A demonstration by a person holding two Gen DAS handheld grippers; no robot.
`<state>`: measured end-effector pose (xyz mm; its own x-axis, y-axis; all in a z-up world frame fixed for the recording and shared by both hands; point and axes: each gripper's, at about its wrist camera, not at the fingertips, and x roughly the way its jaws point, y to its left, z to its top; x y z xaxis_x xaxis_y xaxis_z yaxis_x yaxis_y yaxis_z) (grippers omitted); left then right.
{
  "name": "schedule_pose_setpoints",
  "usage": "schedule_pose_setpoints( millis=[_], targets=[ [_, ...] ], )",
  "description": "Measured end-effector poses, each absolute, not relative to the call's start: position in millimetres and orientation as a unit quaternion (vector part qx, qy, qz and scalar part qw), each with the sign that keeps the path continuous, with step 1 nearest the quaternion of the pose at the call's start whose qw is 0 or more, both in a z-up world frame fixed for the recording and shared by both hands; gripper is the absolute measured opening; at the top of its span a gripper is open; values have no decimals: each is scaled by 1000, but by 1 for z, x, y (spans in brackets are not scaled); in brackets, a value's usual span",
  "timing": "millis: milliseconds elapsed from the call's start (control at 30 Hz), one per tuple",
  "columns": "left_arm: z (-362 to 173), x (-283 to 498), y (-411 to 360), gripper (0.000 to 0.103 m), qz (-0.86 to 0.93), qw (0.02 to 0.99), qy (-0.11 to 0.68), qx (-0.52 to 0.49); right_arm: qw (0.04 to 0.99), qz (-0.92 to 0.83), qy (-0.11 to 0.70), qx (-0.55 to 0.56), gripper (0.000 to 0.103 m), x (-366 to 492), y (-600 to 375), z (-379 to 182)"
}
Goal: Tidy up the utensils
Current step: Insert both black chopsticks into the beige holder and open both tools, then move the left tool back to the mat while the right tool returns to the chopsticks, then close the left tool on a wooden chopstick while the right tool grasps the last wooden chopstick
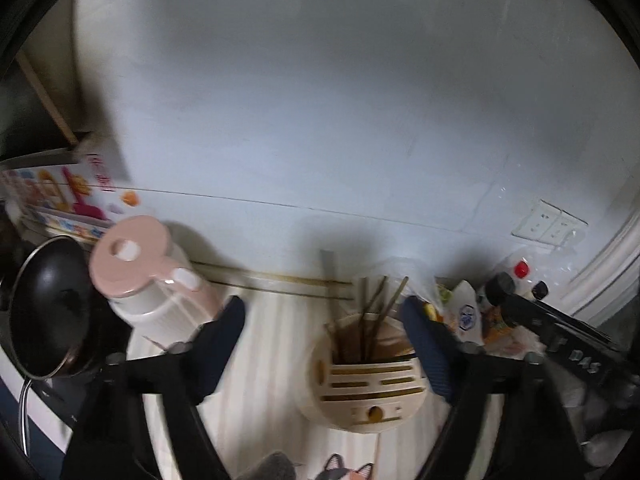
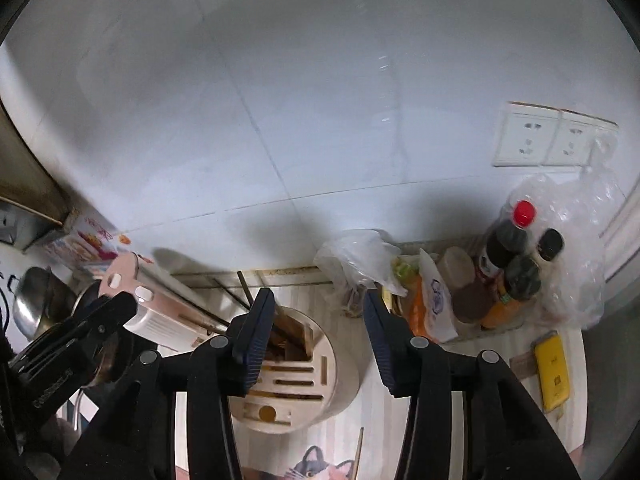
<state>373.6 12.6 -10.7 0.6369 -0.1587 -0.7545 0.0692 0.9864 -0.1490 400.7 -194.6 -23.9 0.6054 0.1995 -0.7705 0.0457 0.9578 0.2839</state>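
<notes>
A round cream utensil holder (image 1: 366,386) with knife slots stands on the striped counter, with several chopsticks (image 1: 374,320) upright in its open compartment. My left gripper (image 1: 326,346) is open and empty above the counter, and the holder sits between its fingers, nearer the right one. The holder also shows in the right wrist view (image 2: 304,376), below my right gripper's left finger. My right gripper (image 2: 318,344) is open and empty. One loose chopstick (image 2: 357,454) lies on the counter in front of the holder.
A pink-lidded white jug (image 1: 154,284) and a black pan (image 1: 48,308) stand at the left. Sauce bottles (image 2: 508,276), snack packets and plastic bags (image 2: 356,260) crowd the right back corner. A yellow box (image 2: 554,372) lies at right. Wall sockets (image 2: 554,136) sit above.
</notes>
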Motion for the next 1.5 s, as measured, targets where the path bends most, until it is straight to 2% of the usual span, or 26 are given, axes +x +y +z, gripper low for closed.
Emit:
schedule_pose_setpoints(
  millis=[100, 133, 167, 300, 367, 733, 1200, 1233, 1300, 1367, 1500],
  targets=[
    [-21, 353, 22, 86, -46, 905, 420, -52, 888, 26, 436, 147, 59, 373, -213, -28],
    [-28, 346, 24, 97, -41, 905, 421, -52, 887, 19, 436, 149, 64, 365, -218, -32],
    [-35, 341, 25, 103, -37, 904, 423, -52, 886, 9, 437, 155, 68, 355, -225, -39],
    [-78, 322, 18, 103, -29, 889, 456, -34, 874, -15, 452, 177, 70, 325, -247, -78],
    [-104, 318, 10, 103, -32, 875, 483, -27, 866, -30, 465, 180, 74, 312, -257, -103],
    [-238, 278, -66, 103, -49, 802, 593, 38, 802, -81, 573, 150, 74, 275, -297, -235],
    [-318, 252, -131, 101, -65, 748, 655, 87, 738, -73, 659, 122, 73, 262, -309, -328],
    [-320, 251, -133, 100, -66, 747, 656, 87, 736, -72, 662, 121, 73, 261, -308, -331],
    [-324, 250, -137, 86, -72, 743, 660, 86, 732, -72, 667, 118, 73, 258, -309, -337],
    [-331, 250, -142, 67, -74, 737, 666, 88, 730, -72, 670, 116, 73, 255, -309, -340],
    [-331, 248, -145, 41, -84, 743, 659, 81, 724, -73, 677, 106, 72, 248, -306, -346]
  ],
)
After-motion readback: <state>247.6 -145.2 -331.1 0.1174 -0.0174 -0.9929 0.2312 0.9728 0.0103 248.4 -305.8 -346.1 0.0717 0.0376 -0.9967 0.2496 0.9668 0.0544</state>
